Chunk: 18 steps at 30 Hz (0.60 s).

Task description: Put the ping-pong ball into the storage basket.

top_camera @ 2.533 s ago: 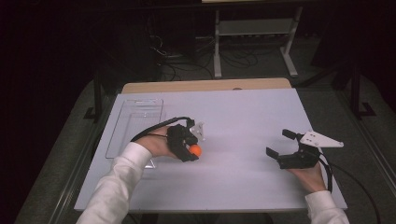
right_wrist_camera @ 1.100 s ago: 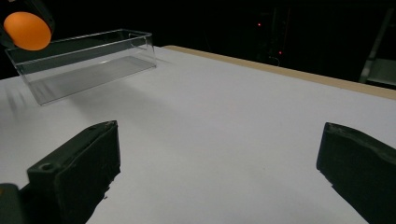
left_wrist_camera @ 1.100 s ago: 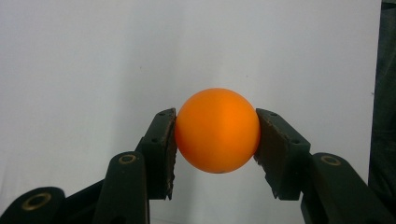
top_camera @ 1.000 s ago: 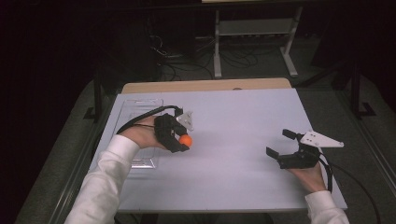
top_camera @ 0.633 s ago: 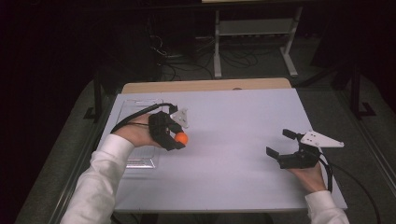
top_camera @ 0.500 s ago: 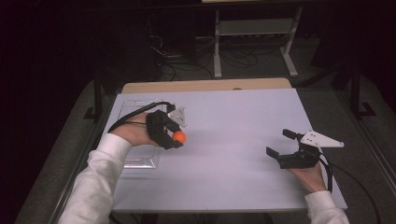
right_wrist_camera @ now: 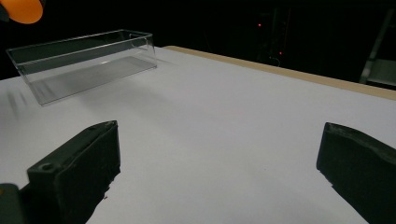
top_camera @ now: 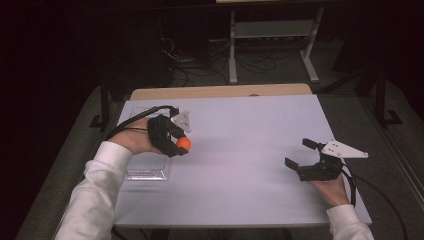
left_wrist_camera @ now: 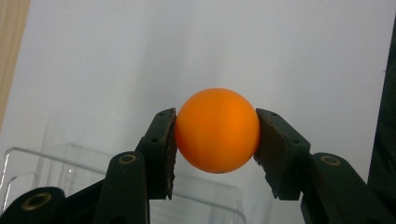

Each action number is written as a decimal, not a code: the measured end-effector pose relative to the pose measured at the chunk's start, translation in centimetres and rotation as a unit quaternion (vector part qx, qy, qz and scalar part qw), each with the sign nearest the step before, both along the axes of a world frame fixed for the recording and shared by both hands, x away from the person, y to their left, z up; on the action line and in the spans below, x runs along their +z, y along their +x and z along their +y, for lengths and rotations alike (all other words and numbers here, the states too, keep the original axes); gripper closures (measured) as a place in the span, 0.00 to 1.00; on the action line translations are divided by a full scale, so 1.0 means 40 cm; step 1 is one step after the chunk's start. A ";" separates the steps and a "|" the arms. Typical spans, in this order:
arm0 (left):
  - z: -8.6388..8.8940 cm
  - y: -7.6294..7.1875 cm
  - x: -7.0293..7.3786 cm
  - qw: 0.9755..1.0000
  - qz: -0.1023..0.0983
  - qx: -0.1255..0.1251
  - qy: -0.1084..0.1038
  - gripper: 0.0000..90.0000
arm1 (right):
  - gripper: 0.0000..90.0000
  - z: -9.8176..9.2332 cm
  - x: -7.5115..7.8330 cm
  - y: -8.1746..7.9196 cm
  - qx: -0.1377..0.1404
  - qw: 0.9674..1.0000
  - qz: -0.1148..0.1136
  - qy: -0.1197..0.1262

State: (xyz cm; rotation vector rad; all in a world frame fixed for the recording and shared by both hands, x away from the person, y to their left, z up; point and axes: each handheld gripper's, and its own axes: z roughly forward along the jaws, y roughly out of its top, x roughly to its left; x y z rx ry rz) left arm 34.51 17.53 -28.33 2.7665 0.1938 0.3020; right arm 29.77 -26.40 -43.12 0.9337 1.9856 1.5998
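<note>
Over the table's left side, the left gripper (top_camera: 176,137) has its jaws clamped on a smooth, round orange ball (left_wrist_camera: 217,130) (plain, unmarked), held above the clear plastic tray (right_wrist_camera: 84,60). The right gripper (top_camera: 311,161) sits near the right edge, jaws wide apart.

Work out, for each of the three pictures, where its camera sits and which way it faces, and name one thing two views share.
High view: above the person's side, looking forward and down on the table; both forearms, left gripper and right gripper show.
Left gripper view: rides the left gripper, looking along its jaws, shut on the orange ball.
Right gripper view: rides the right gripper, looking across the table between its open jaws.
Shared: the clear box and ball appear in all three.
</note>
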 end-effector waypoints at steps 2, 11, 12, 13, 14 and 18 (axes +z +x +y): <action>0.006 0.001 0.002 1.000 0.001 0.002 0.001 0.57 | 0.00 0.000 0.000 0.000 0.000 1.000 0.000 -0.001; 0.038 0.006 0.007 1.000 -0.001 0.016 0.012 0.57 | 0.00 0.000 0.000 0.000 0.000 1.000 0.000 0.000; 0.041 0.006 0.007 1.000 -0.001 0.019 0.012 0.57 | 0.00 0.000 0.000 0.000 -0.001 1.000 0.000 -0.001; 0.044 0.006 0.006 1.000 -0.002 0.019 0.016 0.57 | 0.00 0.000 0.000 0.000 -0.001 1.000 0.000 -0.001; 0.047 0.005 0.006 1.000 -0.005 0.020 0.019 0.57 | 0.00 -0.001 0.000 0.000 -0.001 1.000 -0.001 -0.002; 0.059 0.004 0.005 0.999 -0.002 0.024 0.022 0.57 | 0.00 -0.001 0.000 0.000 -0.002 1.000 0.001 0.000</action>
